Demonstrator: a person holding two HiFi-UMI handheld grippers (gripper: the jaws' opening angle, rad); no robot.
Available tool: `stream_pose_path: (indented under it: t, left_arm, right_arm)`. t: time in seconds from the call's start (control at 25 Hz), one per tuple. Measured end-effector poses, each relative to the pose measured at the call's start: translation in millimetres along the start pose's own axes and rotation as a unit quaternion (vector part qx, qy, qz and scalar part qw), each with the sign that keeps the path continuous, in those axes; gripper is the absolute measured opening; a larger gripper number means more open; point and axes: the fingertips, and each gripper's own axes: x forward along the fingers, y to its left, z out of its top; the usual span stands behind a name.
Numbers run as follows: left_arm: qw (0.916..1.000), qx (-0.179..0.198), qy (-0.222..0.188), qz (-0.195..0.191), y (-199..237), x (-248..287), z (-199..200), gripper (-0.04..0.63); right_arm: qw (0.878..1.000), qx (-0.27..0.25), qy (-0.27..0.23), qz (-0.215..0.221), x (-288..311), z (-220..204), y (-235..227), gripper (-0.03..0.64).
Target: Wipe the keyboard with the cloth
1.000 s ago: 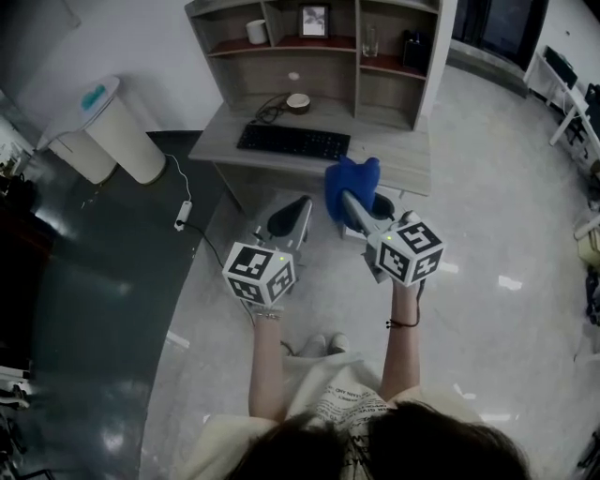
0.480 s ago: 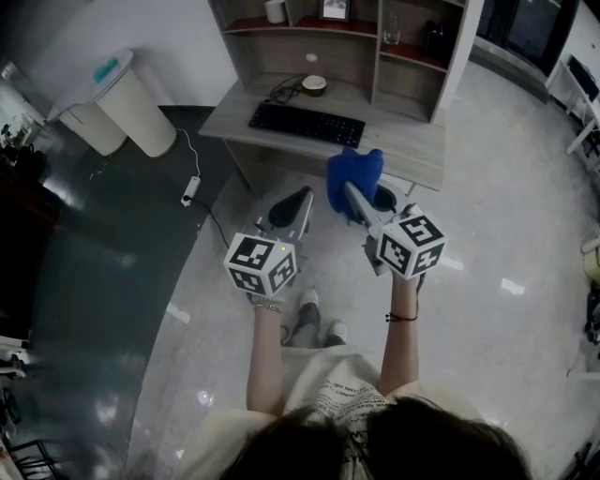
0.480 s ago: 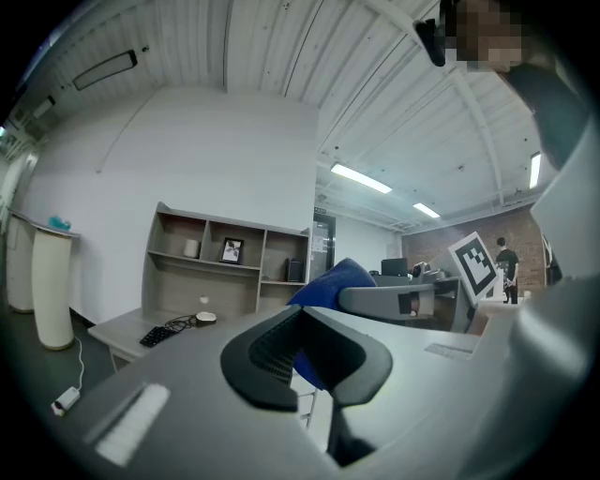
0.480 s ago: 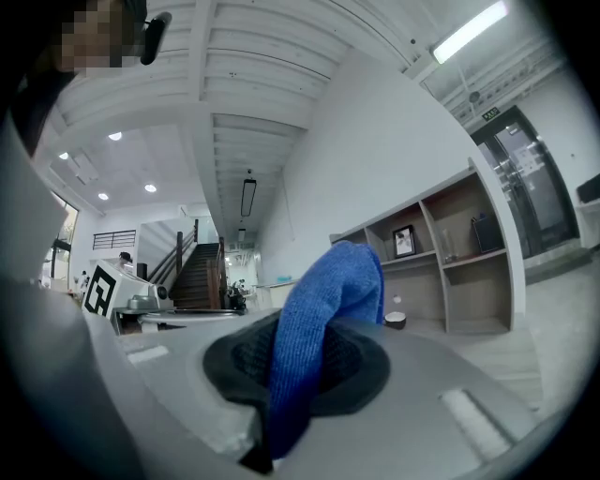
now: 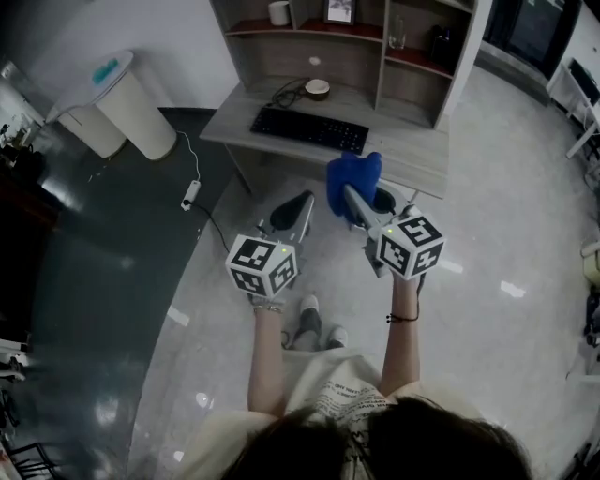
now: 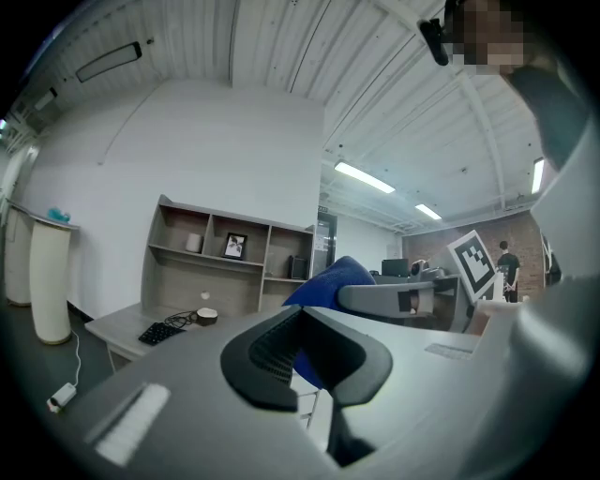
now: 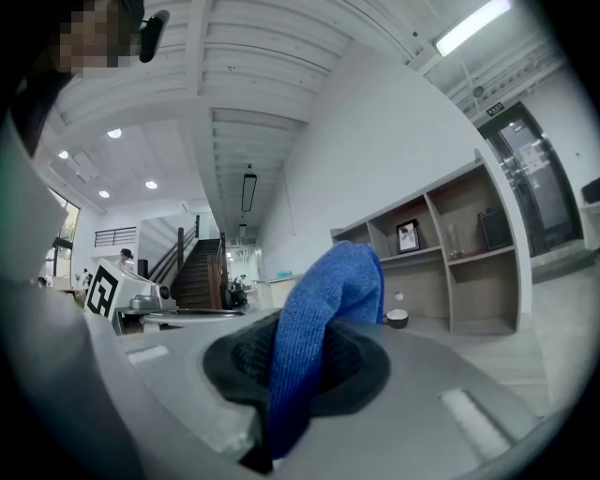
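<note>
A black keyboard [image 5: 312, 129] lies on the grey desk [image 5: 412, 164] ahead of me; the left gripper view shows the keyboard [image 6: 161, 331] small at lower left. My right gripper [image 5: 359, 200] is shut on a blue cloth [image 5: 353, 178], held over the floor short of the desk's front edge. The cloth [image 7: 323, 319] stands up between the right gripper's [image 7: 291, 375] jaws. My left gripper [image 5: 292, 213] hangs beside it to the left, shut with nothing between its jaws. In the left gripper view the cloth [image 6: 328, 278] shows past the left gripper [image 6: 305, 352].
Shelves [image 5: 356, 42] rise at the desk's back with a cup [image 5: 278, 12], a photo frame and a glass. A small bowl [image 5: 318, 88] and a coiled cable sit behind the keyboard. A white bin [image 5: 117, 103] stands left; a power strip [image 5: 190, 193] lies on the floor.
The desk and keyboard have come slightly nearer and shifted right in the head view. Both grippers keep the same pose, the cloth still clamped in the right one.
</note>
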Motion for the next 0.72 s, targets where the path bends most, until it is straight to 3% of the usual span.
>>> stream_pose_path:
  t: [0.72]
  left_arm:
    - [0.9991,-0.009,0.013,-0.039,71.9,62.0,0.0,0.003]
  right_arm:
    - [0.999,-0.006,0.020,-0.025,79.1,-1.5,-42.0,0.060]
